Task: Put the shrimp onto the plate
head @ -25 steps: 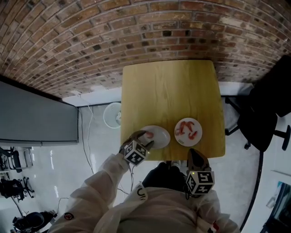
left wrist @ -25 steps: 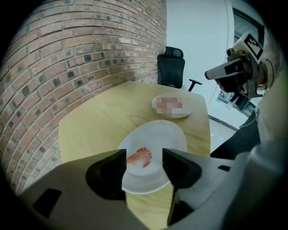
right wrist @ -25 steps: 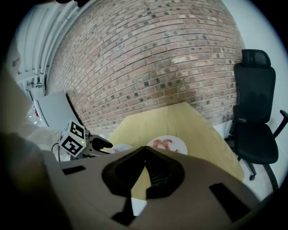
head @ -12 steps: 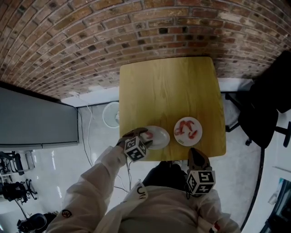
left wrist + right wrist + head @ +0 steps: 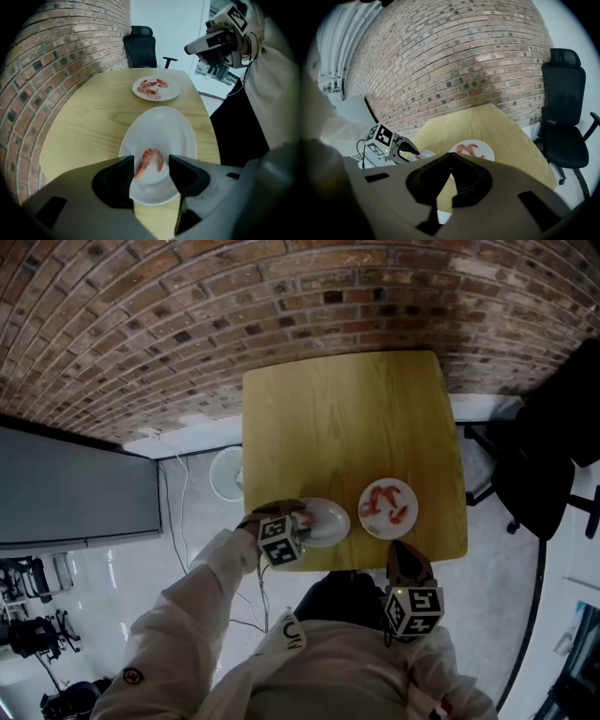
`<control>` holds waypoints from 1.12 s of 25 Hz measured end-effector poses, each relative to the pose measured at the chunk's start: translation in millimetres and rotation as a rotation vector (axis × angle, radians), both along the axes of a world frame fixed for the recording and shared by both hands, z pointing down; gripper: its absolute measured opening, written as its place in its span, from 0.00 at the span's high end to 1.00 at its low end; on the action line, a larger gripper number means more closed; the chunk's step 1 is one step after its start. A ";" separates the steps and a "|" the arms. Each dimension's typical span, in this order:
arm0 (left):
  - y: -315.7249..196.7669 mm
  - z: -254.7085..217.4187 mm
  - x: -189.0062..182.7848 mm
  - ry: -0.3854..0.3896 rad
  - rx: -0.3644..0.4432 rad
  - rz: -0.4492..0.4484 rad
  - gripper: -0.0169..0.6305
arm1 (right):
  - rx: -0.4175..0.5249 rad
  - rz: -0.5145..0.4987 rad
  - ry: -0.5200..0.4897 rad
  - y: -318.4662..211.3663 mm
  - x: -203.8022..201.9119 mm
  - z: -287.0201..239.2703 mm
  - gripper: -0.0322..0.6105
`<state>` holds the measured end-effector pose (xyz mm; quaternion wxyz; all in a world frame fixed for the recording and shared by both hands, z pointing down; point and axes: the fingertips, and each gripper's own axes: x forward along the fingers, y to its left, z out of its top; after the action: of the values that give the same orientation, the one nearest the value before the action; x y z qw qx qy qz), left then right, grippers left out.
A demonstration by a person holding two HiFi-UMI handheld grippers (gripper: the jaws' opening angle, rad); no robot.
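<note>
Shifted a little to the left since a second ago, by the look of the left gripper (image 5: 150, 171) at the plate's edge. Spread apart at the jaws, with one shrimp (image 5: 149, 161) lying between them and not pinched. Pink and orange, curled like a hook, shiny, flat on the near white plate (image 5: 164, 126). Tail end right up by the left jaw, though too close to tell if touching. Reached forward in a pale, puffy sleeve (image 5: 206, 615), with the jaws low over the plate's near side. Over to the right gripper (image 5: 451, 159): jaws pressed together with nothing in them. Held low and close to the body, pointing at the table's near edge. Just past it, a second round white plate (image 5: 387, 532) with more shrimp (image 5: 386, 504) piled up, beside the first plate but not touching. Under both, a yellow wooden table (image 5: 337, 427) with fine lines in the wood and round corners. Behind that, a rough red-brown brick wall (image 5: 281, 296). Off to the right side, a black office chair (image 5: 565, 117).
</note>
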<state>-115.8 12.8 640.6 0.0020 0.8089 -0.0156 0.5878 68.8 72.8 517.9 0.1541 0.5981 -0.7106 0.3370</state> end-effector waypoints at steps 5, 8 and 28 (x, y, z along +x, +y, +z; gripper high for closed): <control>0.9 2.3 0.5 -0.008 -0.048 0.003 0.61 | -0.003 0.002 0.001 -3.0 0.5 4.3 0.91; 0.4 1.8 1.5 -0.004 -0.056 0.003 0.62 | -0.004 0.015 0.001 -7.0 3.3 3.7 0.91; 8.4 1.7 -0.9 0.026 -0.058 -0.067 0.74 | -0.017 0.013 -0.002 -13.1 -7.0 7.9 0.91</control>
<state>-116.7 21.2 642.3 0.0452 0.8149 -0.0257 0.5772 61.8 59.6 525.8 0.1563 0.6011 -0.7040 0.3444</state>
